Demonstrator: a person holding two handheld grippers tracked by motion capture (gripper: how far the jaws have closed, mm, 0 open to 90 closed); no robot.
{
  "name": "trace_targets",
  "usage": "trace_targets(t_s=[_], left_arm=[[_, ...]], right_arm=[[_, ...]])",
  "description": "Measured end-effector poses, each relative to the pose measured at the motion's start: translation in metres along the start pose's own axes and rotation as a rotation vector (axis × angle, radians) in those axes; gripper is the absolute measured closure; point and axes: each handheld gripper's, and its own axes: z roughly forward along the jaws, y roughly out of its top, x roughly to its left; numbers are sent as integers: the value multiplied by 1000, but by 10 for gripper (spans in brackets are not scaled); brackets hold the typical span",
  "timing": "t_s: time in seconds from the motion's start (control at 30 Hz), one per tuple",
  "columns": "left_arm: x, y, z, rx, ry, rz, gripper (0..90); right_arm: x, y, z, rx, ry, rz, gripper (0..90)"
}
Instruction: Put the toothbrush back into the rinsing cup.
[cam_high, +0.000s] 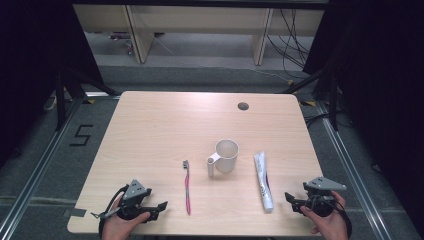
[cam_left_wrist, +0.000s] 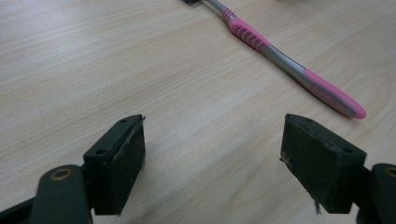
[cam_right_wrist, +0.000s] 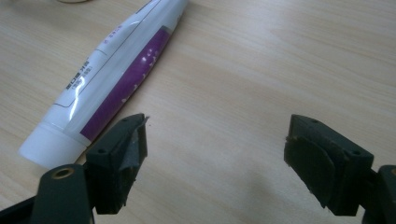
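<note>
Landmark: the cup (cam_high: 226, 155), upright at mid-desk (cam_high: 150, 130). The toothbrush (cam_high: 187, 186) lies left of the cup; the toothpaste tube (cam_high: 263, 181) lies right of it. Left tool (cam_high: 161, 206), jaws apart, empty, rests near the toothbrush. Right tool (cam_high: 289, 198), jaws apart, empty, sits just beside the tube.

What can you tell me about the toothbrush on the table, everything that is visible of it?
The toothbrush lies flat on the wooden table, left of the white cup, apart from it. Its handle is pink and grey, plastic by the look, with ribbed pink grip sections; the dark head points away from the person. Nothing holds it. The left gripper rests near the handle's end with its jaws open, not touching it.
</note>
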Motion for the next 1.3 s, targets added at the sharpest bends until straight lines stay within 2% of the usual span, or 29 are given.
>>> trace_targets(t_s=[0.07, 0.1, 0.13, 0.17, 0.2, 0.27, 0.3, 0.37, 0.47, 0.5, 0.57, 0.67, 0.7, 0.8, 0.83, 0.87, 0.9, 0.93, 0.97, 1.0, 1.07, 1.1, 1.13, 1.2, 1.23, 1.3], left_arm=[[0, 0, 0, -3, -6, -5, 216], [-1, 0, 0, -10, -9, -10, 216], [-1, 0, 0, -10, -9, -10, 218], [-1, 1, 0, -11, -18, -6, 227], [-2, 1, 1, -30, -25, -22, 244], [-3, 2, 0, -29, -23, -21, 272], [-1, 2, -2, -5, -23, 5, 272], [-3, 5, -3, -13, -20, -21, 272], [-3, 9, -4, -14, -24, -35, 259], [-5, 12, -3, -34, -33, -63, 258], [-5, 15, -3, -31, -37, -54, 257], [-6, 20, -1, -36, -37, -78, 242], [-5, 23, 0, -33, -40, -83, 245], [-5, 25, 0, -24, -34, -85, 269], [-5, 27, 1, -16, -36, -81, 274], [-5, 28, 2, -5, -44, -81, 305], [-7, 30, 4, -9, -45, -98, 310], [-7, 32, 4, 14, -42, -78, 310], [-8, 35, 6, 5, -46, -92, 347], [-9, 37, 7, 13, -41, -83, 347], [-12, 46, 11, 15, -57, -64, 377], [-14, 48, 13, 15, -56, -62, 388], [-16, 52, 16, 21, -60, -47, 401], [-18, 55, 19, 37, -60, -36, 420], [-20, 58, 22, 36, -54, -31, 429], [-21, 62, 28, 57, -43, -23, 451]], right_arm=[[-1, 0, 1, -5, 3, -10, 216], [0, 0, 1, 0, 4, 8, 217], [0, 0, 1, -5, 3, 3, 217], [0, 0, 1, -6, 5, 6, 217], [0, 0, 1, -7, 5, 8, 217], [-1, 0, 1, -8, 2, 2, 218], [-1, 0, 1, -12, 6, -6, 218], [1, 1, 0, -3, 5, 11, 218], [2, 1, 0, 3, 15, 26, 217], [2, 1, 1, 6, 13, 25, 216], [2, 1, 1, 6, 12, 25, 215], [1, 1, 1, 8, 11, 24, 213], [0, 1, 2, -1, 11, -3, 212], [0, 1, 2, 1, 12, -1, 209], [1, 0, 2, 5, 10, 13, 208], [0, 1, 2, 1, 11, -3, 208], [1, 1, 1, 8, 15, 16, 207], [1, 1, 1, 8, 15, 16, 207], [1, 1, 1, 5, 22, 14, 206], [1, 1, 1, 5, 22, 14, 206], [7, 1, 1, 18, 31, 72, 206], [1, 1, 3, -11, 28, -6, 206], [3, 1, 3, -11, 31, 10, 206], [2, 1, 2, -1, 29, 7, 206], [4, 2, 1, 14, 31, 36, 206], [2, 1, 2, 6, 27, 9, 208]])
